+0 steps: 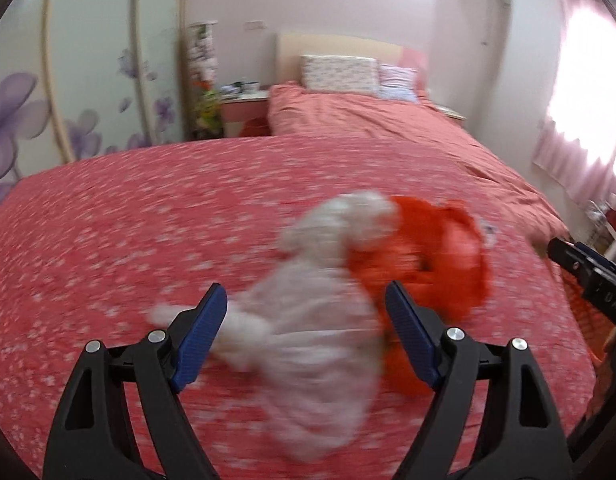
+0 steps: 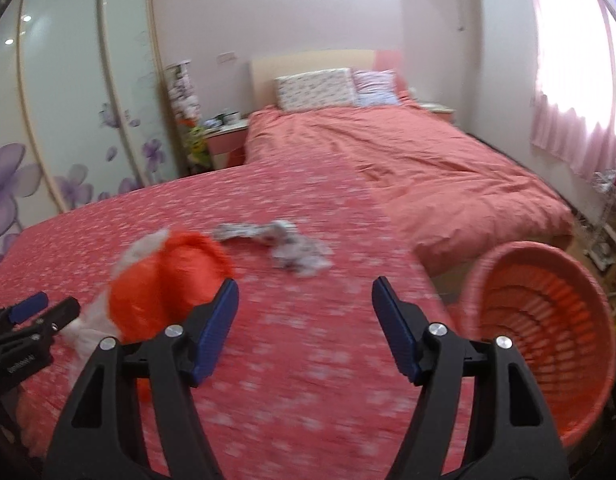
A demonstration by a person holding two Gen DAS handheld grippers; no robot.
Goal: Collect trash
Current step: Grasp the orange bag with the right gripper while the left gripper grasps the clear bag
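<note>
Pink bedspread point(image 2: 300, 344) motion-blurred, white bag point(image 1: 308, 320) smeared, basket point(image 2: 547, 320) partly cropped

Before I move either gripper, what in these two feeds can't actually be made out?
- Left wrist view: white bag and orange bag are motion-smeared; contents and where they touch unclear.
- Right wrist view: crumpled grey scrap too blurred to identify.
- Right wrist view: orange basket is cut off by the frame edge; its bottom is unseen.
- Left gripper: contact with the white bag is unclear.

Your left claw point(image 1: 306, 334): matt black plastic, ribbed blue pads point(image 1: 200, 340). Basket point(image 2: 543, 320): slatted orange plastic. Bedspread point(image 2: 288, 360): matt printed cloth. Orange bag point(image 2: 164, 280): thin crinkly plastic.
</note>
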